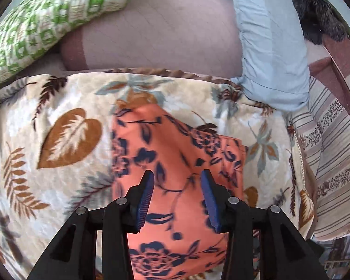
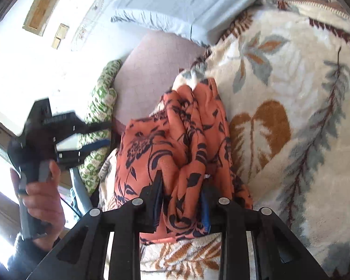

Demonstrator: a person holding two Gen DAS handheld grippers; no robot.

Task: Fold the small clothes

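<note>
left gripper point(image 1: 177, 182) jaws spread, empty | right gripper point(image 2: 182, 186) jaws clamping orange garment point(image 2: 175, 140)

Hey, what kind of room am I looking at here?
Most likely a bedroom: a leaf-print blanket is spread over a bed, with a blue pillow and green quilt beside it. An orange garment lies on the blanket.
</note>
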